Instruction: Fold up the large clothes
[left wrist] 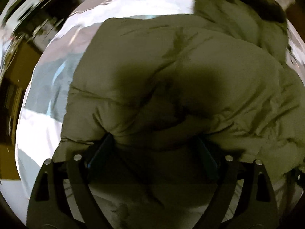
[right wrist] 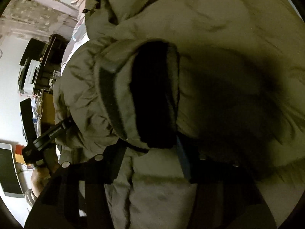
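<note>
Jacket (left wrist: 190, 76): olive, puffy, quilted; fills most of both views. In the left wrist view it lies bunched on a pale, glossy surface (left wrist: 47, 95), which shows bare to the left of and beyond the fabric. A darker trimmed part, probably the hood (left wrist: 266, 5), sits at the far upper right.

Left gripper (left wrist: 152, 145): fingers set wide apart, with a thick roll of jacket bulging down between them. Fabric touches and covers both fingertips. The dark blue pads (left wrist: 99, 152) show at the inner faces. Whether the fingers actually pinch the roll or only straddle it cannot be told.

Right gripper (right wrist: 150, 147): fingers moderately apart, a fold of jacket passing between them. A sleeve cuff (right wrist: 154, 95) with a dark open mouth and a grey band faces the camera just beyond the fingertips; its lower rim sits right at the gap. The right finger's blue pad (right wrist: 183, 162) touches fabric. Grip cannot be confirmed; the tips are hidden by cloth.

In the right wrist view, the left gripper's body (right wrist: 47, 135) is visible at the left edge, just beside the jacket, held in a hand (right wrist: 41, 177). Blurred room clutter stands behind it.
</note>
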